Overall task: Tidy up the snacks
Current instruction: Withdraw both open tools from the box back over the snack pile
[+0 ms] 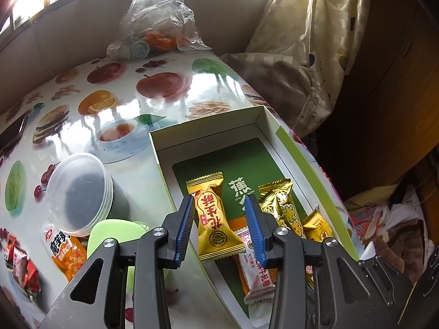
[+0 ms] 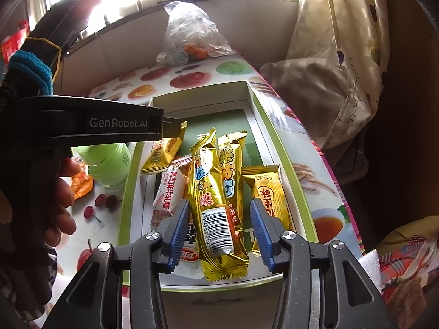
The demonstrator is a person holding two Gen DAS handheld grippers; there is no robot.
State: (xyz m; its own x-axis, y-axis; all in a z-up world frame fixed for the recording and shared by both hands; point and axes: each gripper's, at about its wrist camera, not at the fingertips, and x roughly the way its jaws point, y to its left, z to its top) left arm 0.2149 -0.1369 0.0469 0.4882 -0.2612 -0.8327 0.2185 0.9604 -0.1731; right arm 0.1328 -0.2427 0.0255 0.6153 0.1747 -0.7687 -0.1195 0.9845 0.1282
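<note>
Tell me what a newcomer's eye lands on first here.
The open box at the table's right edge, holding gold-wrapped snacks, draws the eye first. The left gripper straddles a gold peanut candy and the right gripper a long gold bar; both pairs of blue pads stand clear of the wrappers. Behind, a crumpled plastic bag sits on the fruit-print tablecloth.

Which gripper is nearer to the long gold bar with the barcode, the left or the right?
Right. The right gripper stands open directly over the long gold bar, which lies between its fingers in the box. The left gripper is open over a shorter gold candy further left.
</note>
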